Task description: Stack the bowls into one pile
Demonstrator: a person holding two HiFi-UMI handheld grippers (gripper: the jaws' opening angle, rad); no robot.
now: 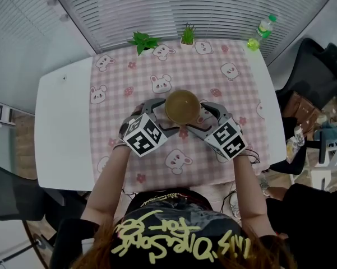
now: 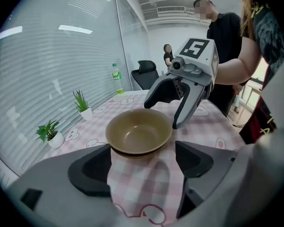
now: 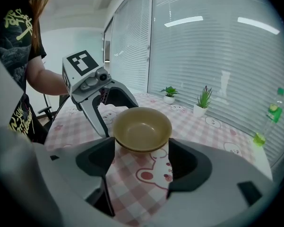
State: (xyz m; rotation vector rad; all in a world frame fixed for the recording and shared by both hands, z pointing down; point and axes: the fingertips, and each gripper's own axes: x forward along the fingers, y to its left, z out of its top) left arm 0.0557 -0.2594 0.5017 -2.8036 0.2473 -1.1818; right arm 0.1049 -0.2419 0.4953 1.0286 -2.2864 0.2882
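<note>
Bowl pile (image 1: 182, 106), two nested, sits mid-cloth (image 1: 235, 94) on the surface (image 1: 61, 128). Left gripper (image 1: 160, 115) is at its 8 o'clock and right gripper (image 1: 204, 117) at its 4 o'clock. Both sets of jaws are apart, clamping nothing, tips beside the pile. Potted plants (image 1: 143, 41) at 12, bottle (image 1: 262, 31) at 1, well apart from it.

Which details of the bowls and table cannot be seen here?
- How many brown round bowls are piled: top one covers the rest in head view; gripper views show only rims.
- Print on green plastic bottle: too small, all views.
- White table's near edge: head view, behind the person's head.
</note>
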